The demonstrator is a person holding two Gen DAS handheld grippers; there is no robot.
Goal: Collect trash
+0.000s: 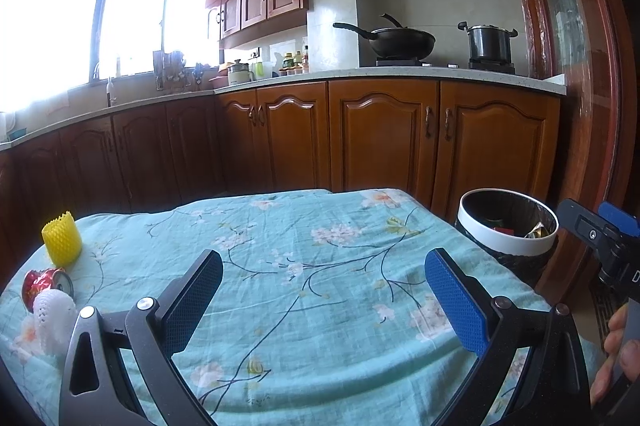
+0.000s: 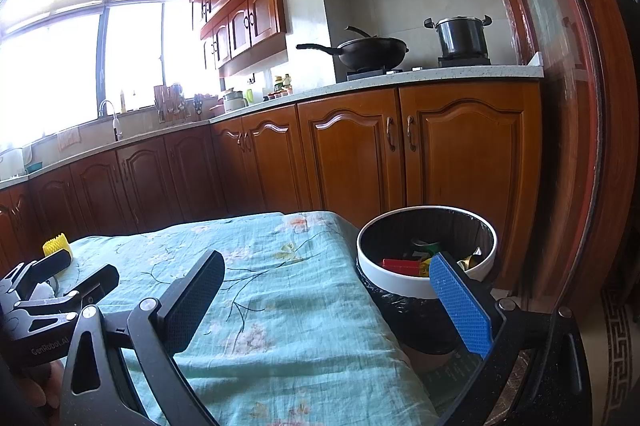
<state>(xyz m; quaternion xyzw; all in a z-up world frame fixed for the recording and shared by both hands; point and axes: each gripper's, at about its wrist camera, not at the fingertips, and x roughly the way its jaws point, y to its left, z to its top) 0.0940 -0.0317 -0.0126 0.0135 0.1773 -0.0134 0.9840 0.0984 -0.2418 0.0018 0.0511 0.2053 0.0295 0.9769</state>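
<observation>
A yellow foam net sleeve [image 1: 62, 241] stands at the table's far left, with a crushed red can [image 1: 45, 284] and a white foam net [image 1: 51, 320] lying nearer, left of my left gripper [image 1: 324, 300]. That gripper is open and holds nothing, over the floral cloth. The white-rimmed trash bin [image 1: 507, 226] with a black liner stands off the table's right edge and holds red and green scraps [image 2: 404, 265]. My right gripper [image 2: 326, 300] is open and holds nothing; its blue finger [image 2: 460, 310] overlaps the bin [image 2: 404, 288]. The yellow sleeve [image 2: 57, 247] shows far left, behind the left gripper [image 2: 68, 276].
The table wears a teal floral cloth [image 1: 304, 266]. Wooden kitchen cabinets [image 1: 384, 138] stand behind, with a wok [image 1: 400, 40] and a pot [image 1: 490, 44] on the stove. A wooden door frame [image 1: 580, 66] rises right of the bin. A person's fingers [image 1: 616, 350] show at the right edge.
</observation>
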